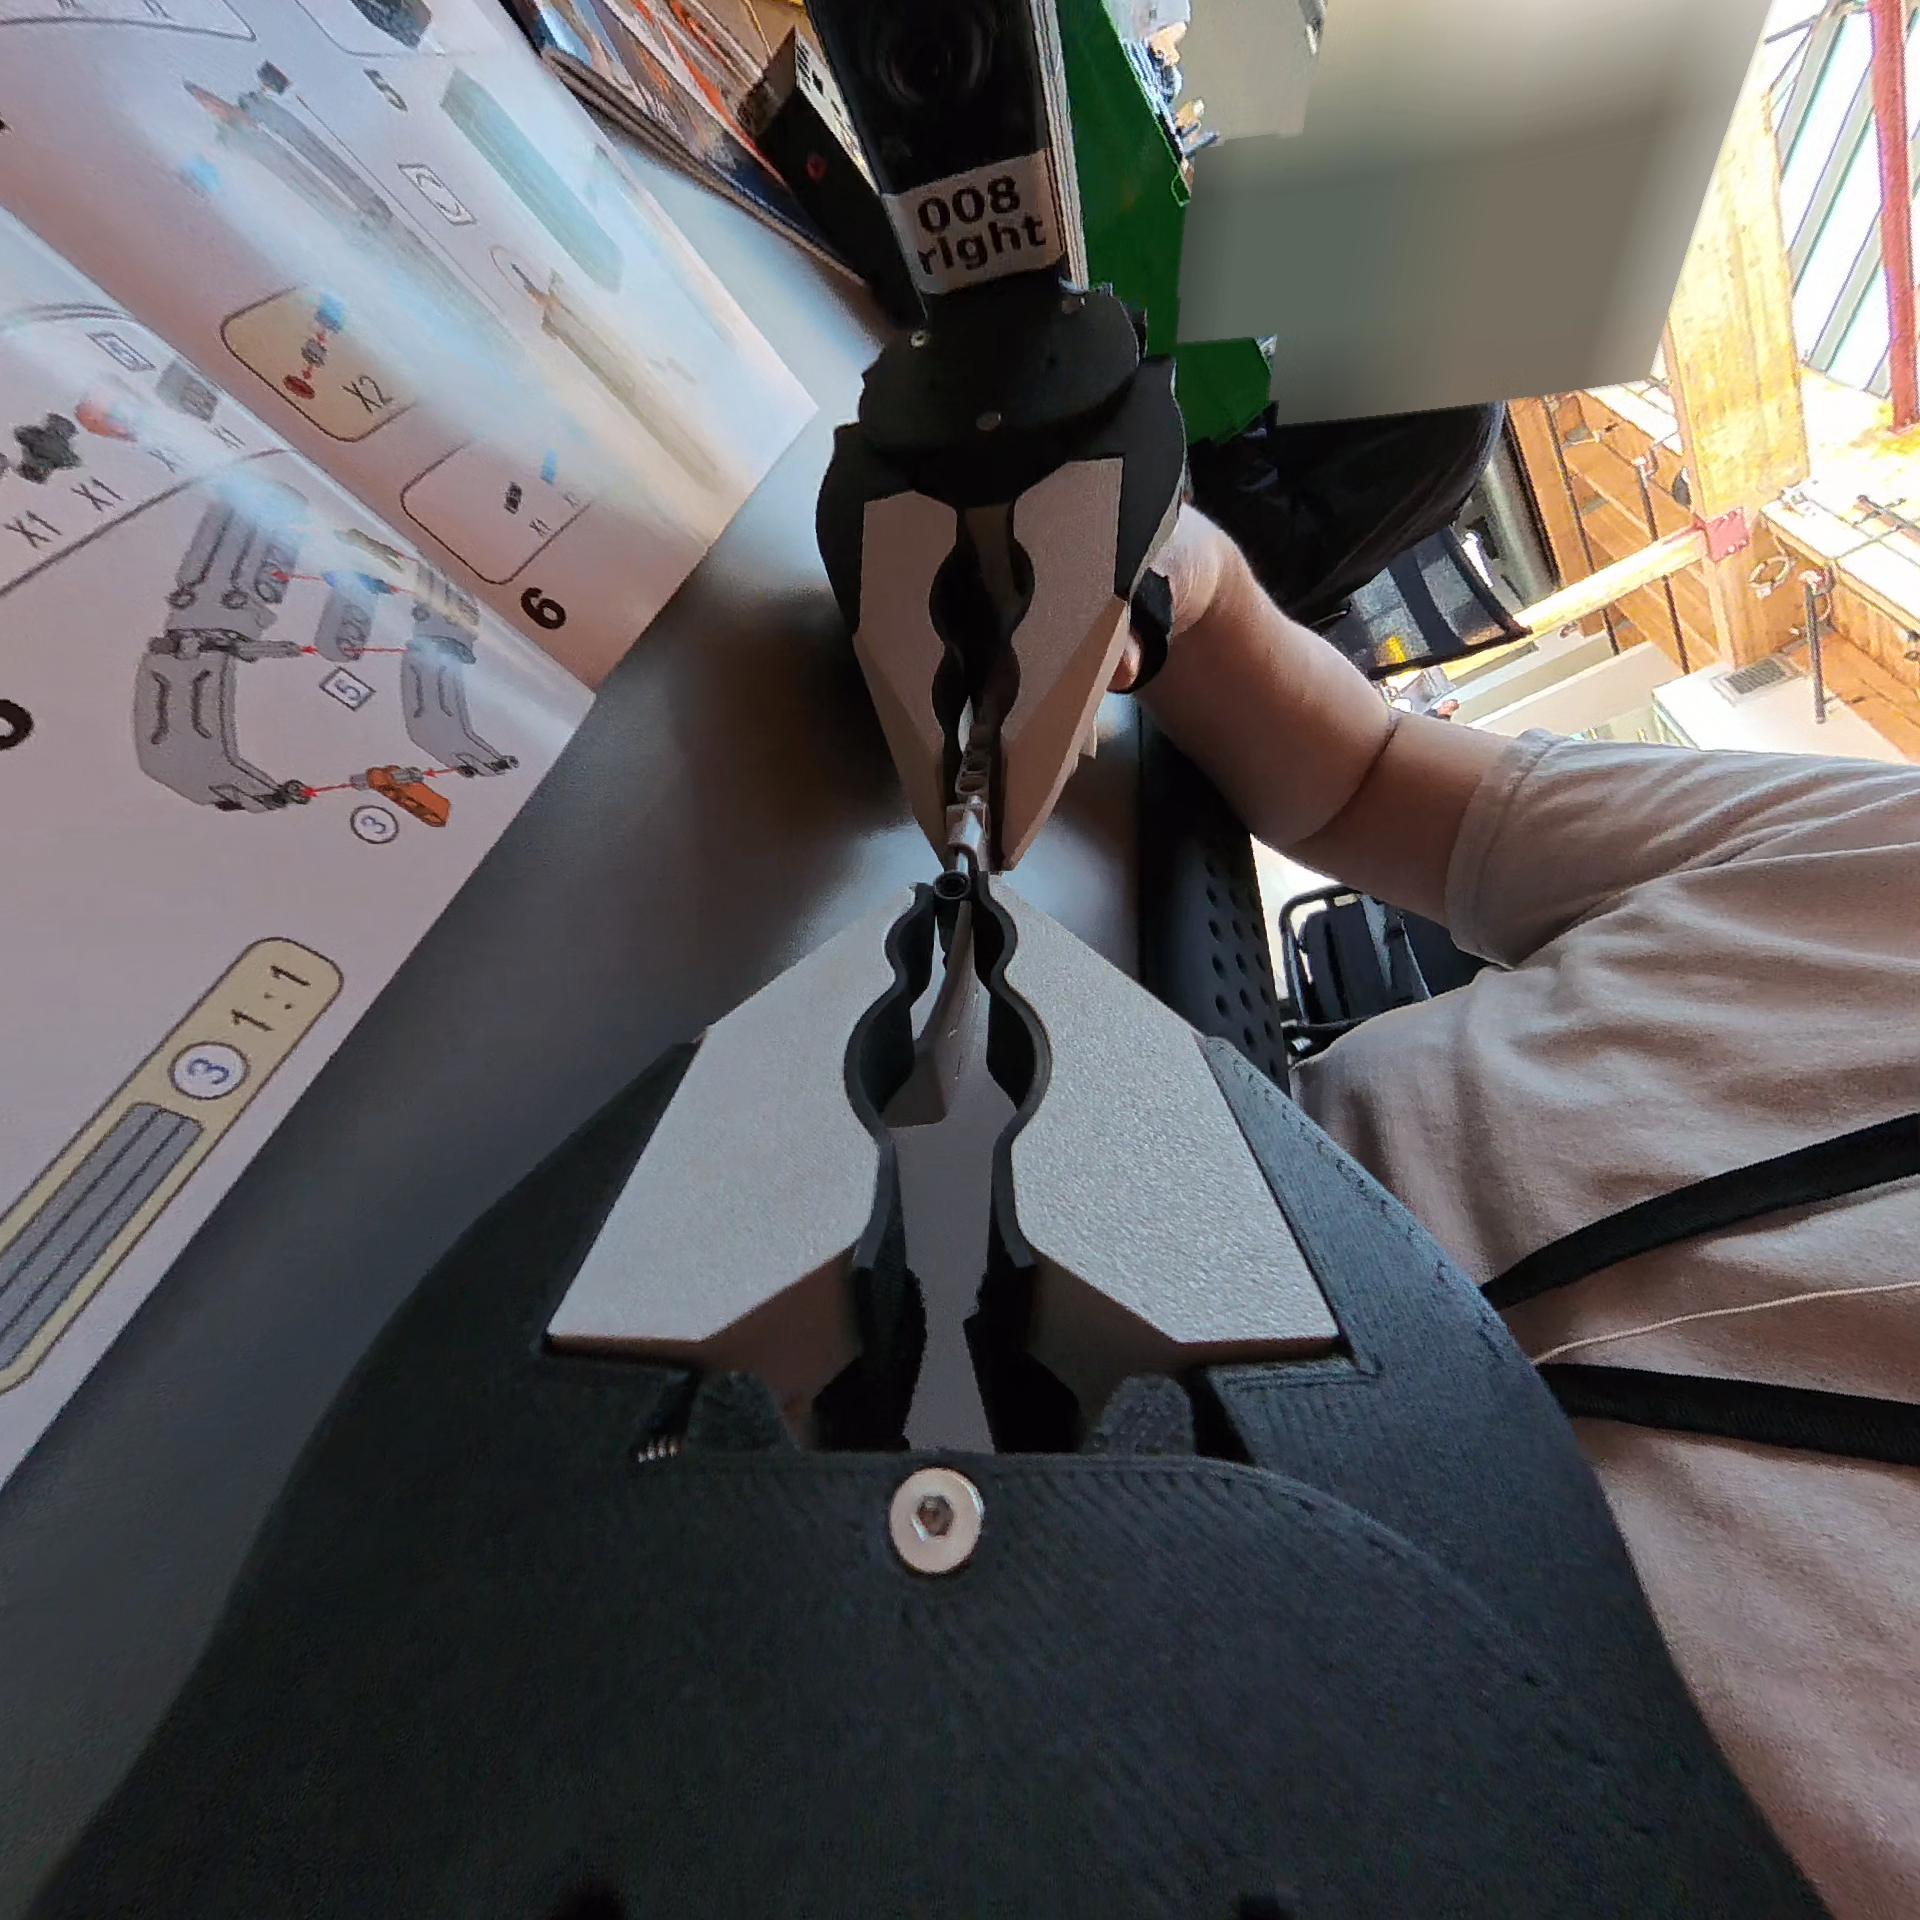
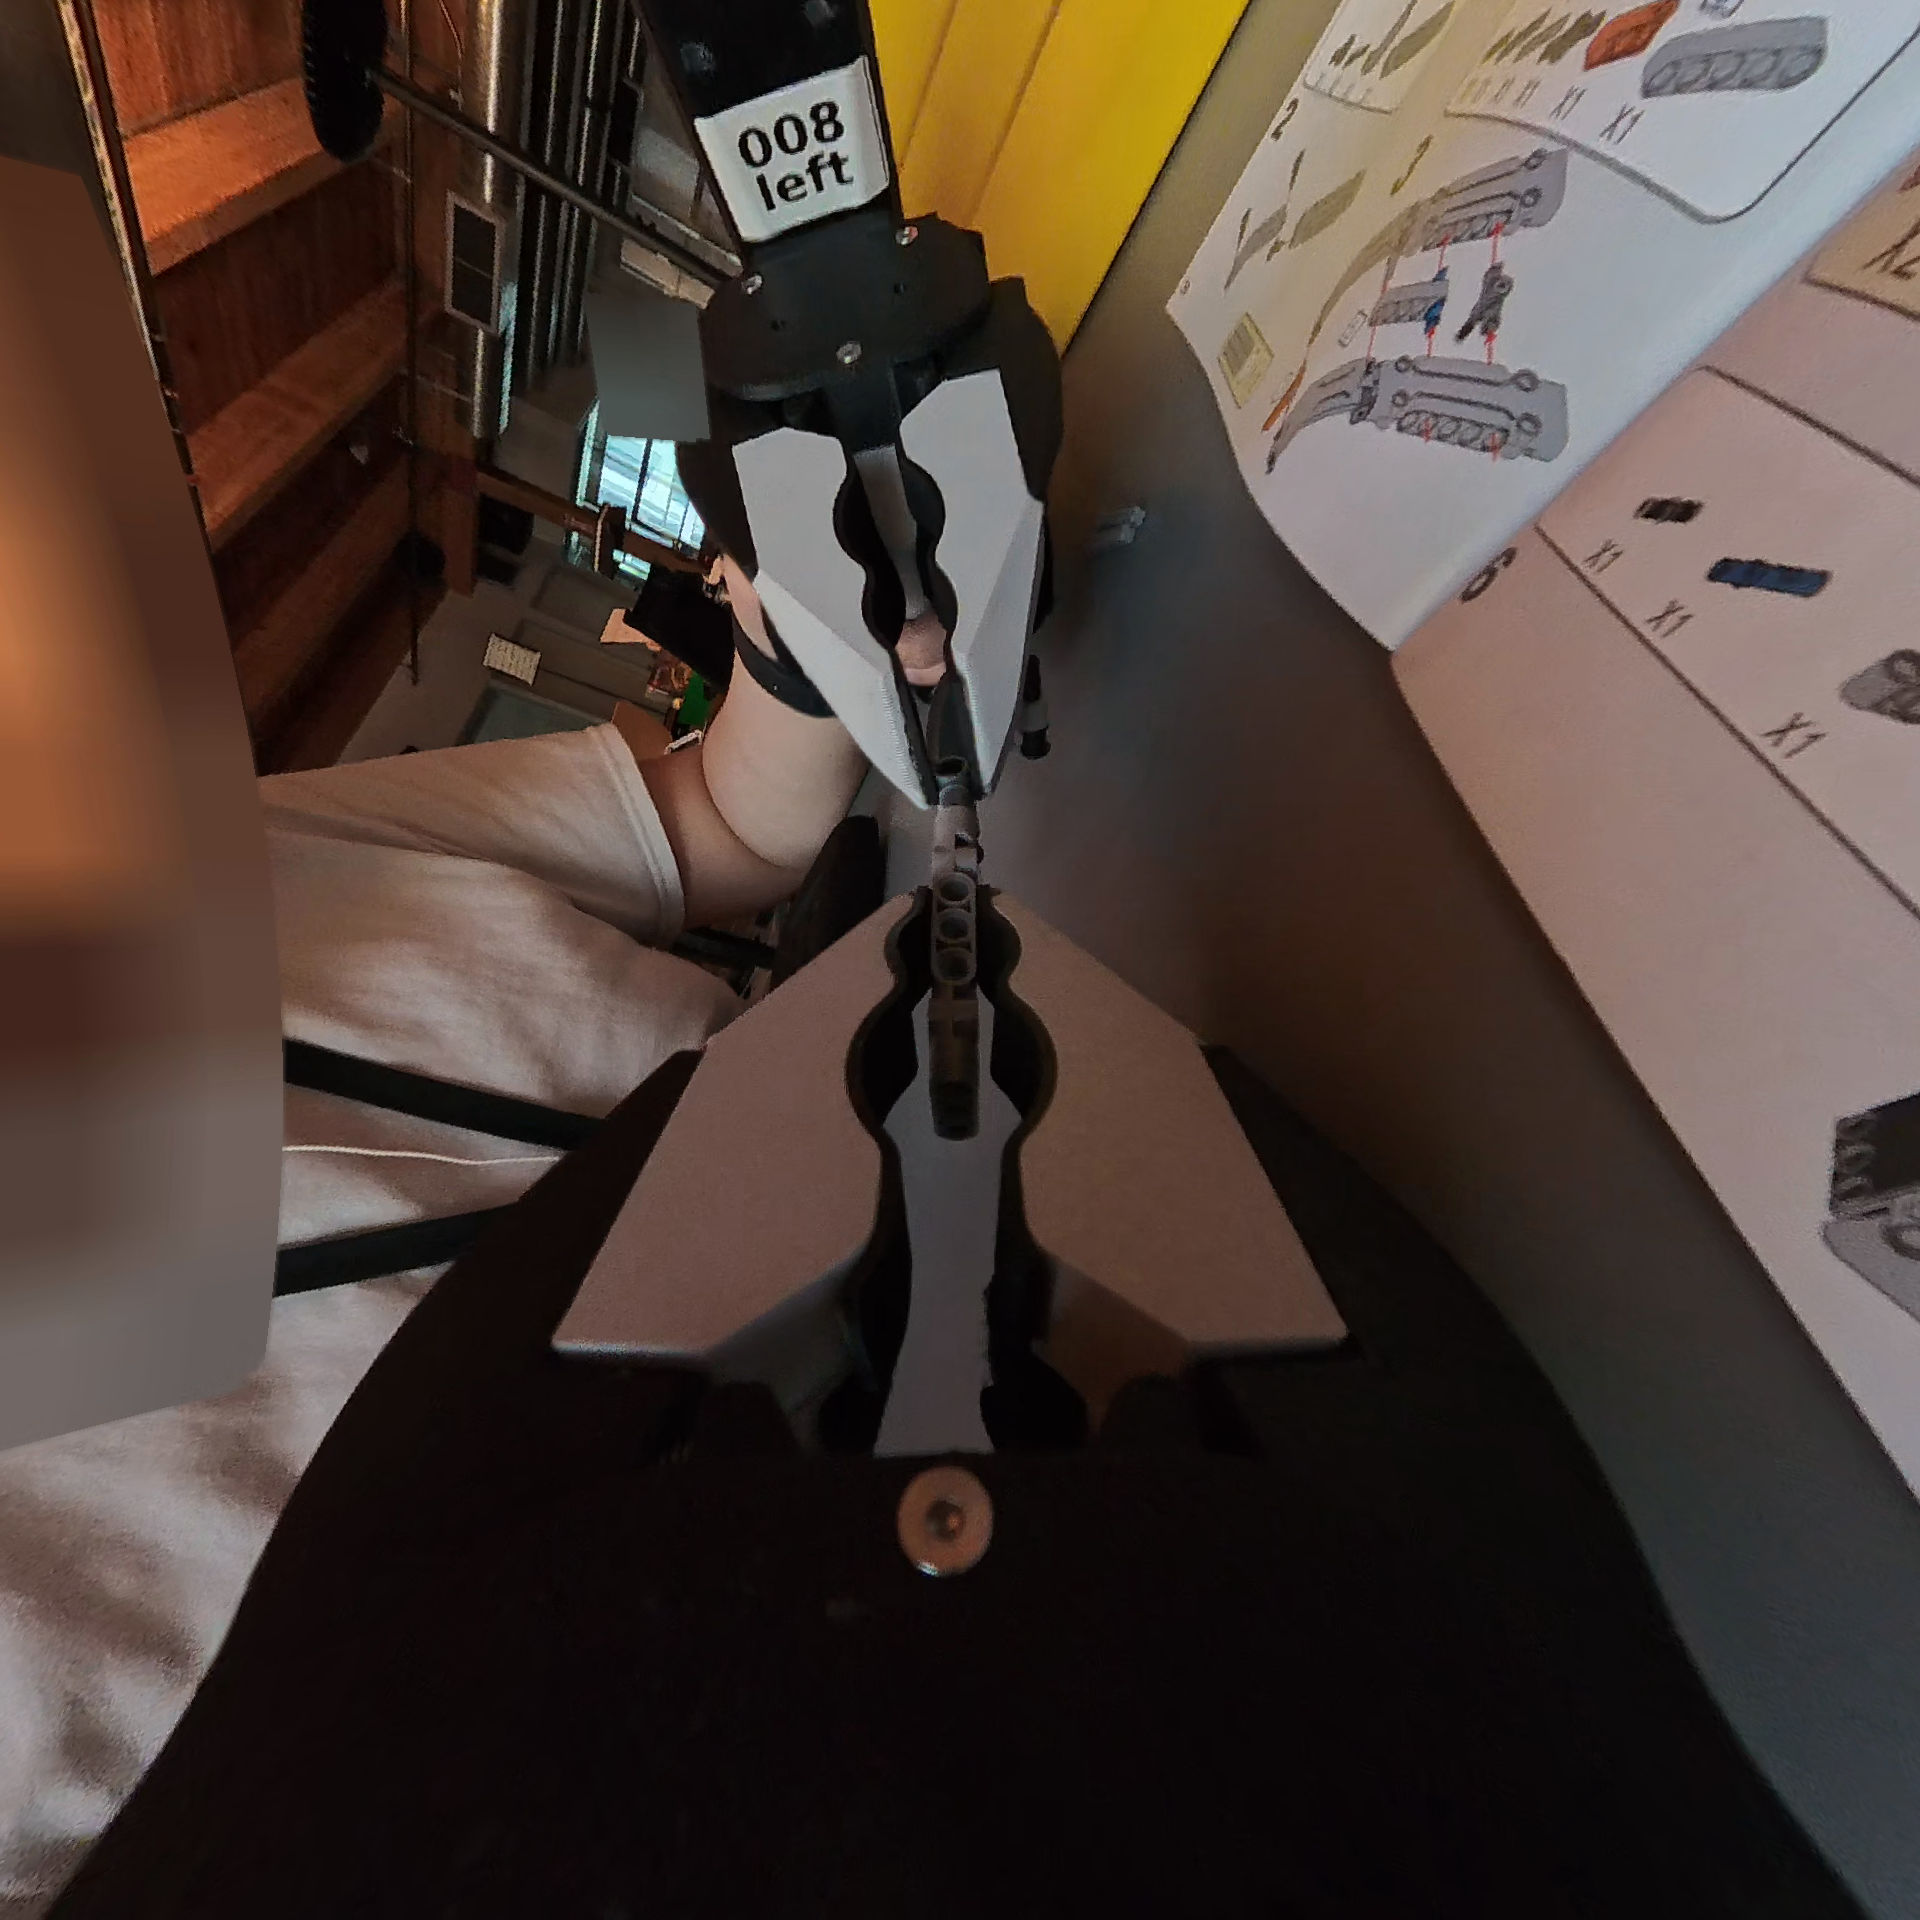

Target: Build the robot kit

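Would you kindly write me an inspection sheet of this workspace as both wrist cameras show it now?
Surface: dark grey table, mostly bare.
Job's things: grey holed beam in the right gripper; small black pin and a grey piece in the left.
Clutter: open instruction booklet lying on the table.
Grippers: left gripper and right gripper both shut, tip to tip, parts meeting.
Cables: nothing seen.
Surroundings: person in a pale shirt, wooden beams, yellow panel.

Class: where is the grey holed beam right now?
In the right wrist view, the grey holed beam sits centre frame, clamped between the right gripper fingertips, pointing at the left gripper.
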`<state>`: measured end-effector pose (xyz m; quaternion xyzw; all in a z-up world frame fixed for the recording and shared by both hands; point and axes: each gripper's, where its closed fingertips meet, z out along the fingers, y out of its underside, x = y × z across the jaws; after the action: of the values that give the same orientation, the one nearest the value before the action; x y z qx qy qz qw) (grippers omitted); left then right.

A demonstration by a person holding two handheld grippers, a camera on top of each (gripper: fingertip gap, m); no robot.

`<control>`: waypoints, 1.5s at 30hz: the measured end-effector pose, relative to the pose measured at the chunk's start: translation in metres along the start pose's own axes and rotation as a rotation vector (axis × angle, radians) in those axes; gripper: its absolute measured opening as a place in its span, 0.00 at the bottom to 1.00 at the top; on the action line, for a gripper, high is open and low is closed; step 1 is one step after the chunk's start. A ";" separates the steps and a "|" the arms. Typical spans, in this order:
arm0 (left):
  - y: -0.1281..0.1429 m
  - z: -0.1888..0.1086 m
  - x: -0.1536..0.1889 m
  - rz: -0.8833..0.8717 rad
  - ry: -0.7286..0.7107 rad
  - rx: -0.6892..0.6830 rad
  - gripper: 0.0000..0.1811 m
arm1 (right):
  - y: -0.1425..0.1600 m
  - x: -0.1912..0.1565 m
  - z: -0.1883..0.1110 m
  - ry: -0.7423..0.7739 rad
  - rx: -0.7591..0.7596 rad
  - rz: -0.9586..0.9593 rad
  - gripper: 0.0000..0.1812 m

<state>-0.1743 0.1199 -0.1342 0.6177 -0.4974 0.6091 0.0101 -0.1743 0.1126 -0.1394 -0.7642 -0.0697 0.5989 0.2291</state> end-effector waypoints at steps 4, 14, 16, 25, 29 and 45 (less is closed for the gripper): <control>-0.007 -0.004 -0.001 -0.020 0.008 0.046 0.03 | -0.007 -0.001 0.000 -0.013 0.047 0.011 0.03; -0.006 -0.002 0.000 -0.031 0.016 0.042 0.02 | -0.006 0.000 -0.003 -0.019 0.018 0.023 0.03; -0.003 -0.001 0.000 -0.034 0.019 0.028 0.02 | -0.005 0.000 -0.004 -0.030 0.012 0.035 0.03; -0.005 -0.001 -0.002 -0.039 -0.004 0.043 0.02 | -0.021 0.001 -0.007 -0.052 0.146 0.121 0.03; -0.003 0.004 -0.003 -0.031 -0.018 0.039 0.02 | -0.023 0.002 -0.009 -0.045 0.151 0.105 0.02; -0.009 0.000 -0.005 -0.094 0.027 0.088 0.03 | -0.021 0.003 -0.007 -0.001 0.122 0.010 0.02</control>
<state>-0.1680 0.1272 -0.1324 0.6321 -0.4402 0.6374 0.0180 -0.1630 0.1301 -0.1316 -0.7487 -0.0295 0.6036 0.2724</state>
